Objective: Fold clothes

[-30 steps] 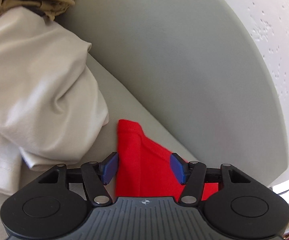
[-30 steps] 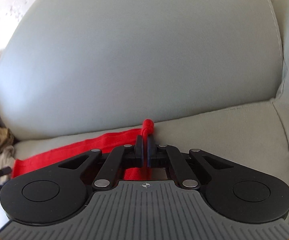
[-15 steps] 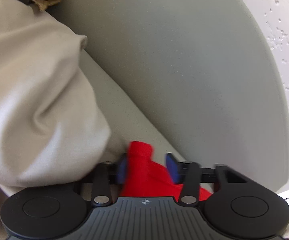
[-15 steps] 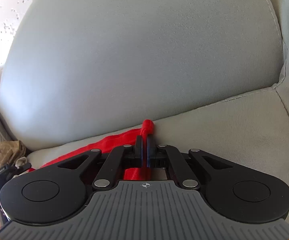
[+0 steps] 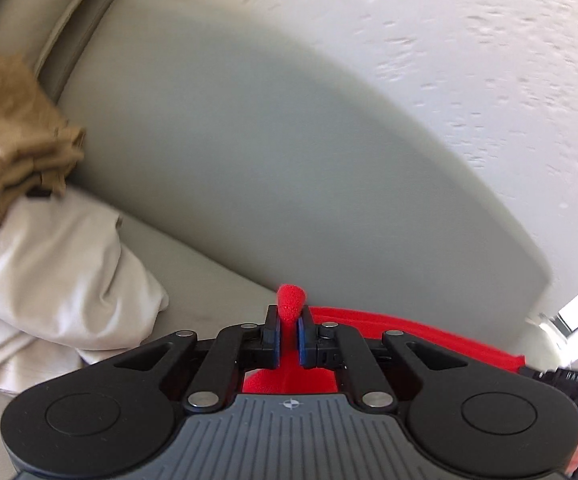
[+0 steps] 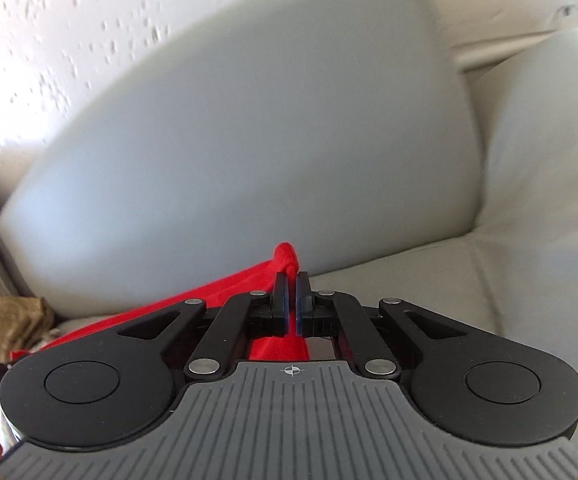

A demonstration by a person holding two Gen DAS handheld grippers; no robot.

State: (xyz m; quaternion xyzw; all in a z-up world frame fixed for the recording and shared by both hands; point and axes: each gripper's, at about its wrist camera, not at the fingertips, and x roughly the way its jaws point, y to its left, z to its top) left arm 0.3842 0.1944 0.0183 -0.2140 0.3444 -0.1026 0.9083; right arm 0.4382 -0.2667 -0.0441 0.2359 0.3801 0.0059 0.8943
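Note:
A red garment (image 5: 417, 330) is stretched between my two grippers above the sofa seat. My left gripper (image 5: 287, 322) is shut on one bunched corner of it, a red nub poking out past the blue pads. From there the cloth's top edge runs right toward the other gripper's black tip at the frame edge. In the right wrist view my right gripper (image 6: 291, 300) is shut on the opposite corner of the red garment (image 6: 225, 288), which trails down to the left. Most of the cloth hangs hidden under both gripper bodies.
A grey back cushion (image 5: 289, 152) fills the view ahead, with a textured white wall (image 5: 469, 40) behind it. A cream garment (image 5: 57, 272) and a crumpled tan one (image 5: 13, 136) lie heaped at the left on the seat. A sofa arm (image 6: 545, 152) rises at the right.
My left gripper closed on the red garment's corner. Both grippers then rose, lifting the cloth off the seat; the cream pile dropped away to the left.

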